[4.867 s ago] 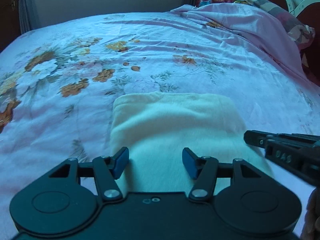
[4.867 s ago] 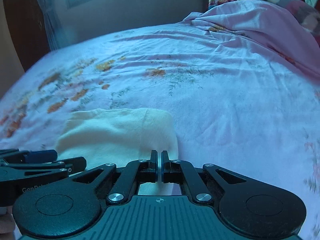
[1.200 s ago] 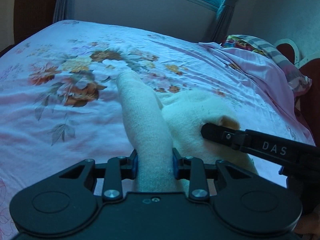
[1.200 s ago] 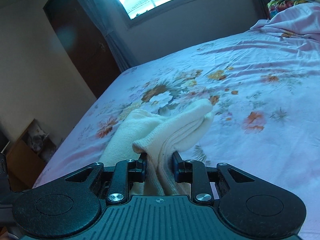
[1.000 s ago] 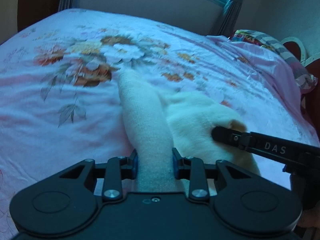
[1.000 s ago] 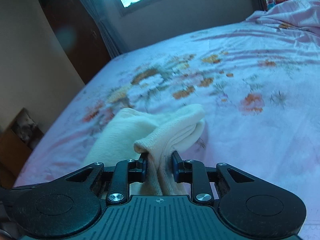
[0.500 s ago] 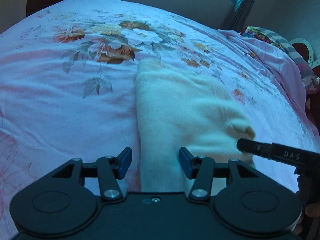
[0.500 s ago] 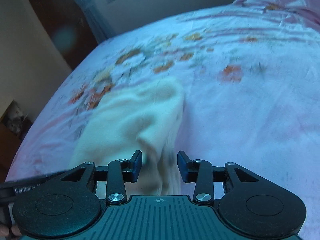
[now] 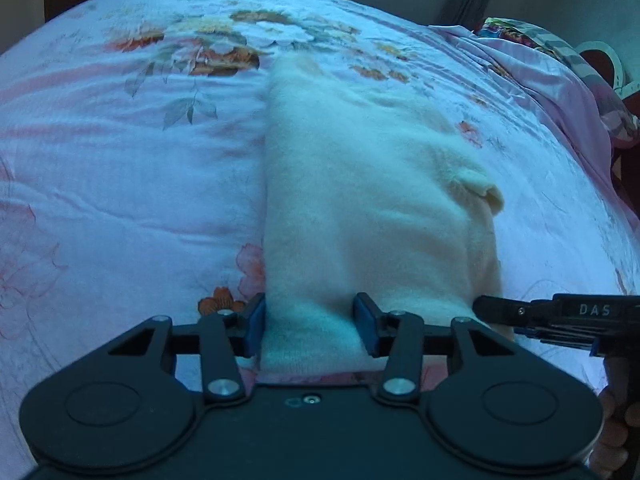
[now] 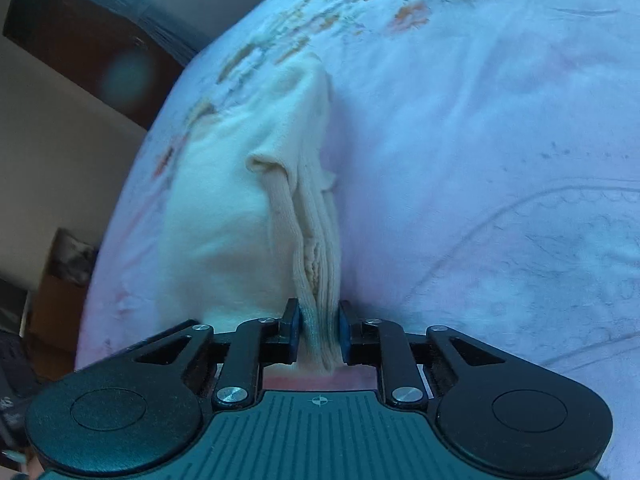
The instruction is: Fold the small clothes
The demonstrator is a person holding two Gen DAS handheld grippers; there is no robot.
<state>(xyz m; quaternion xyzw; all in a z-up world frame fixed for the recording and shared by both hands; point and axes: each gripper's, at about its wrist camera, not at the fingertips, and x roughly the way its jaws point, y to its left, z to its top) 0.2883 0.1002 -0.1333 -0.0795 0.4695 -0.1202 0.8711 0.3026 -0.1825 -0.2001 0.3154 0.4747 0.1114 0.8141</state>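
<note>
– Tongs first: how do we stand?

– Our right tongs (image 10: 319,334) are pinched on the ribbed edge (image 10: 316,240) of the cream garment (image 9: 360,184), at its near right corner. Our left tongs (image 9: 311,322) are spread apart, with a pad on either side of the near left end, touching the knit but not clamping it.

– And the garment itself?

– It lies folded on the bed (image 9: 120,160), running from us toward the far edge, well short of the pillow (image 9: 560,52) at the far right corner.

– So what could go wrong?

– We hold only one corner. If we lift or pull with the right alone, we think the layers will drag sideways and the fold will open. The stacked ribbing there looks thick, and some layers might slip out of the pinch.

– Anything else?

– A loose flap (image 9: 480,188) sticks up on the right side. If we fold over it, it will likely bunch underneath. If the left closes too low, we could also catch the sheet along with the knit.

– Then we close the left before anything moves?

– We think so.
</note>
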